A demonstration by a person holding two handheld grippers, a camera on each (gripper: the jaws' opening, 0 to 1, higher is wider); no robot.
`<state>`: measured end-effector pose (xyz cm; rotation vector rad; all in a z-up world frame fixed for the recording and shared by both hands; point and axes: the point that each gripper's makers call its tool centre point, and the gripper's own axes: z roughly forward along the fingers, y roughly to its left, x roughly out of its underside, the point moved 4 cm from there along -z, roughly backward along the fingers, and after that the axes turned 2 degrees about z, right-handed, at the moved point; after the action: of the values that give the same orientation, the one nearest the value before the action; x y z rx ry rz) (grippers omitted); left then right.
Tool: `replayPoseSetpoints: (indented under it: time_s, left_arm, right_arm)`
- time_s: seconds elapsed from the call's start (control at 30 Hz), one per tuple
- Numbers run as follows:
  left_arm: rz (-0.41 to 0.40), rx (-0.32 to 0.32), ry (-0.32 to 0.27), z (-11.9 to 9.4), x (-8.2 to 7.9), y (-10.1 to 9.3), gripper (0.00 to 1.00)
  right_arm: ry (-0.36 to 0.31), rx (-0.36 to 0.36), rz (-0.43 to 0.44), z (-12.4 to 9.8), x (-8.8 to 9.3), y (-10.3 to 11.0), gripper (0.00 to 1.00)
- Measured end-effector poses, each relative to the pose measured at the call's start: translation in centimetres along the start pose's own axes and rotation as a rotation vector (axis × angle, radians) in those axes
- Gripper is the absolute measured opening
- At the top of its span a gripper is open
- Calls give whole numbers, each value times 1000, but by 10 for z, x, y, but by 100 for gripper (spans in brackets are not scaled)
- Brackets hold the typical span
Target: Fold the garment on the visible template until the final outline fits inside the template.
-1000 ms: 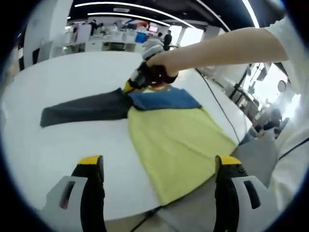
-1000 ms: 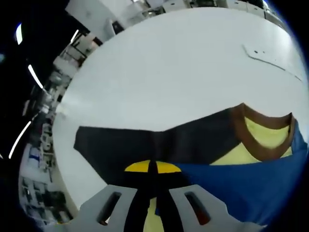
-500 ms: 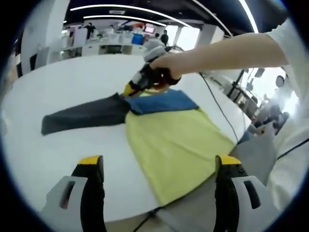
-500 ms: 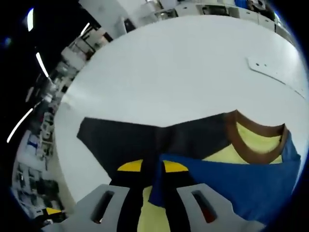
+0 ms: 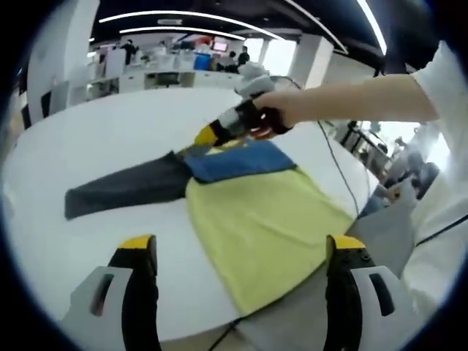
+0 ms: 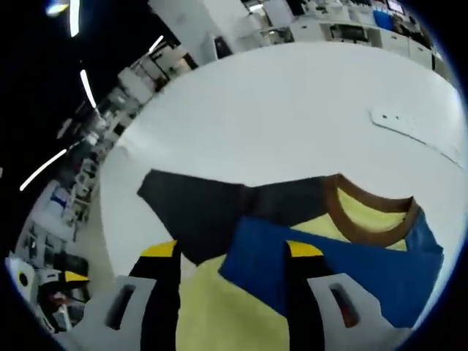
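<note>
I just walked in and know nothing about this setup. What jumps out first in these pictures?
A bright yellow garment lies spread on a white table, with a blue sleeve folded across its top and a dark grey sleeve stretched out to one side. In the left gripper view, a person's bare arm reaches in holding the right tool just above the blue sleeve. In the right gripper view, a brown collar rings the neckline.

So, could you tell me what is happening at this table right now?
A person is folding a garment on a white table with two handheld tools. The blue sleeve lies folded across the yellow body, and the dark sleeve is spread out flat. The right tool hovers open over the blue sleeve. The left tool is open near the hem, holding nothing.
</note>
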<state>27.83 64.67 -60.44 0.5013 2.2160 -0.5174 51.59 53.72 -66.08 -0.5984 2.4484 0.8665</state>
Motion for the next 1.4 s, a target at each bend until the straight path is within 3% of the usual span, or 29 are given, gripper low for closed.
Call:
replayPoseSetpoints:
  time_s: [0.2, 0.7, 1.0, 1.3, 1.4]
  left_arm:
    - [16, -7, 1, -3, -6, 1, 93]
    - [63, -18, 4, -11, -18, -1, 93]
    - [92, -6, 13, -11, -23, -9, 92]
    - [96, 9, 0, -14, -30, -19, 93]
    - [106, 4, 0, -17, -32, -20, 93]
  right_arm:
    - [-40, -53, -26, -31, 6, 9, 81]
    - [-115, -92, -93, -91, 23, 25, 94]
    - [-240, -78, -155, -130, 21, 26, 100]
    - [-289, -57, -199, -170, 40, 27, 100]
    - [-344, -68, -178, -186, 42, 31, 100]
